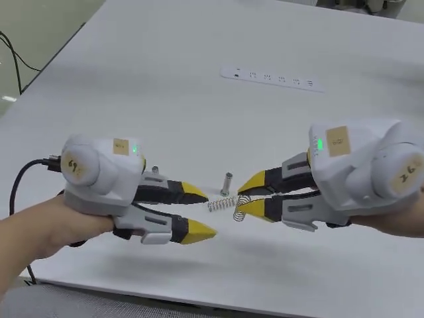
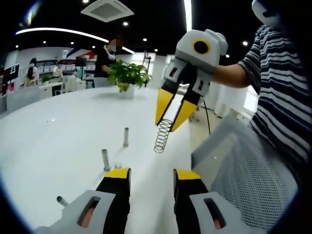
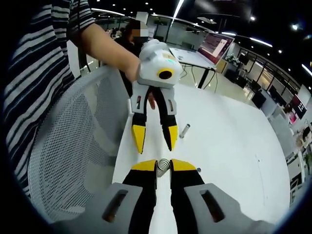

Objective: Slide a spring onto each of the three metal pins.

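- Near the front edge of the white desk (image 1: 152, 99), the two grippers face each other almost tip to tip. A power strip (image 1: 271, 78) lies well apart on the far side.
- The right gripper (image 1: 246, 197) is clenched on one end of the spring. In the right gripper view the coil sits pinched between its yellow tips.
- The left gripper (image 1: 197, 212) is released, with its jaws spread and nothing between them.
- One upright pin (image 1: 228, 183) stands just beyond the gap between the two grippers. A second pin (image 1: 155, 171) stands behind the left gripper. In the left gripper view a third pin (image 2: 62, 200) seems to lie on its side, though the fisheye edge makes that uncertain.
- The spring (image 1: 222, 204) juts out of the right gripper with its long axis roughly level and its free end pointing at the left gripper. The upright pin is just to the far side of it and nearer the right gripper. As I judge it, the coming move depends on tipping the spring's axis upright and bringing its free end over that pin's top.
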`<state>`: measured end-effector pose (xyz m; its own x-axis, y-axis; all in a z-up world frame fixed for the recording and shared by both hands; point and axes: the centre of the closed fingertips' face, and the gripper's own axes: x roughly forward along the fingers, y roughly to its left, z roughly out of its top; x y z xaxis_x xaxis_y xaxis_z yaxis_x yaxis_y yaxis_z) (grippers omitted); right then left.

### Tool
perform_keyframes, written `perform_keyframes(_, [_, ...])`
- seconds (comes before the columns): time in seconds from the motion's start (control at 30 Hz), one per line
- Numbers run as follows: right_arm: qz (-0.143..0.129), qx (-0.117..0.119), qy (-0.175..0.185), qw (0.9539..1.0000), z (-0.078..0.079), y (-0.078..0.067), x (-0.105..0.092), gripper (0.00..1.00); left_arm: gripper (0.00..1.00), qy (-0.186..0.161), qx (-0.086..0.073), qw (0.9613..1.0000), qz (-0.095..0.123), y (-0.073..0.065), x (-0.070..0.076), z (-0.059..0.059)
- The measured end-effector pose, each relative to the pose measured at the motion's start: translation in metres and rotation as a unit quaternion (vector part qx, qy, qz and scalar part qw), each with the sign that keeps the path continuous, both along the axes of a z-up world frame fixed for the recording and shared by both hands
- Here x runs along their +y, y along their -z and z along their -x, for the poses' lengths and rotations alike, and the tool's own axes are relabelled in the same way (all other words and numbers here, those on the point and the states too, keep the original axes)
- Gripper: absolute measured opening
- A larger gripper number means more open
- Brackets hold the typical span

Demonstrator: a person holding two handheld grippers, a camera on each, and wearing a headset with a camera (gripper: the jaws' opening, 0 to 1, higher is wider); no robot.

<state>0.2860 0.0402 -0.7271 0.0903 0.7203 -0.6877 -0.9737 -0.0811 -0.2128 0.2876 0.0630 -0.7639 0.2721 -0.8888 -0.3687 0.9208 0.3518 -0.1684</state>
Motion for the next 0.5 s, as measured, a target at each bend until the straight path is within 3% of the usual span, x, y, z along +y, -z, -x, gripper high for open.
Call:
perform_keyframes(0.4, [0.003, -0.007, 0.012, 0.9999, -0.007, 0.001, -0.006, 0.06, 0.44, -0.041, 0.016, 0.9990, 0.001, 0.000, 0.037, 0.000])
perform_keyframes(0.5, [0.005, -0.008, 0.015, 0.9998, -0.008, 0.002, -0.008, 0.06, 0.55, -0.066, 0.006, 0.9978, -0.005, -0.001, 0.046, -0.005])
